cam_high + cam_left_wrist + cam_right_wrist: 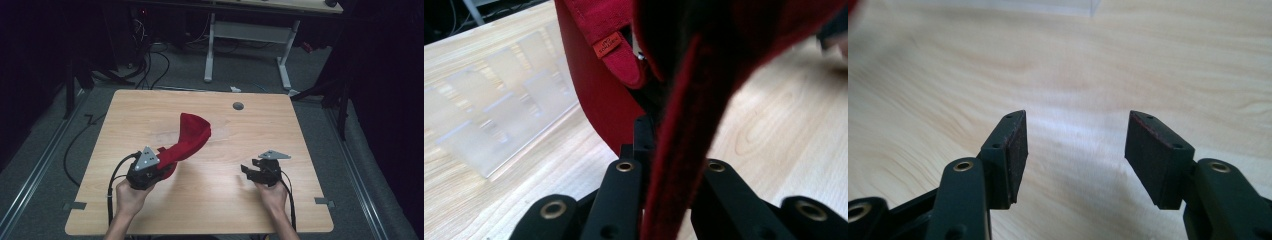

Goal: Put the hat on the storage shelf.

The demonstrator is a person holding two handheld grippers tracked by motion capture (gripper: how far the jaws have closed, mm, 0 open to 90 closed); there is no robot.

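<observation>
A red felt cloth (192,135) with a small orange label rises curled above the wooden table (215,205), left of centre. My left gripper (167,164) is shut on its lower end. In the left gripper view the cloth (599,95) runs up between the black jaws and hides their tips. My right gripper (248,171) hovers low over the table's right half, apart from the cloth. In its own view the right gripper (1075,150) is open, with bare wood between its dark pads (1018,150).
A clear plastic tray (499,125) lies flat on the table just beyond the cloth. A round grey grommet (238,106) sits near the far edge. Behind the table stand a white-legged desk (250,35) and floor cables (150,65).
</observation>
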